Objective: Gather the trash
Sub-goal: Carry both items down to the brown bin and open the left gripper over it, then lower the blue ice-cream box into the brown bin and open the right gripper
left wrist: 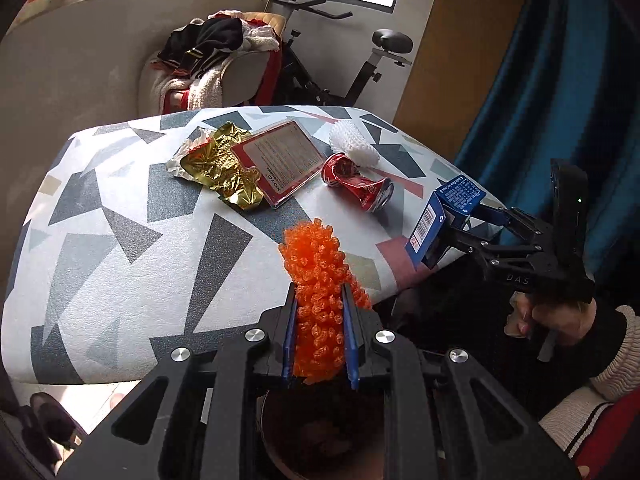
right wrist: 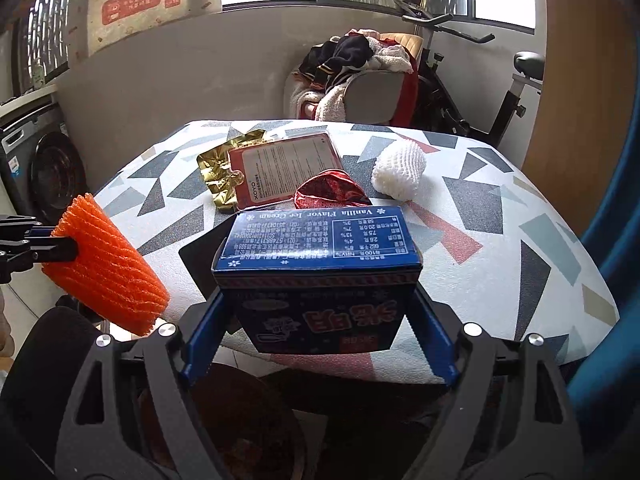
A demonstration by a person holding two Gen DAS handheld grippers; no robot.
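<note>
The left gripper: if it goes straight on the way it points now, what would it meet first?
Probably the patterned tabletop: the left gripper, shut on the orange foam net, points down toward it. Farther along that line lies the crushed red can, though the depth is hard to judge.

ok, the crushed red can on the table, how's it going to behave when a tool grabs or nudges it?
The crushed red can lies on its side, dented in the middle, so it probably rolls poorly and wobbles or skids instead. It looks empty, so likely light and easy to knock about on the patterned tablecloth. The creased metal may give further under a squeeze; the uneven faces could slip.
</note>
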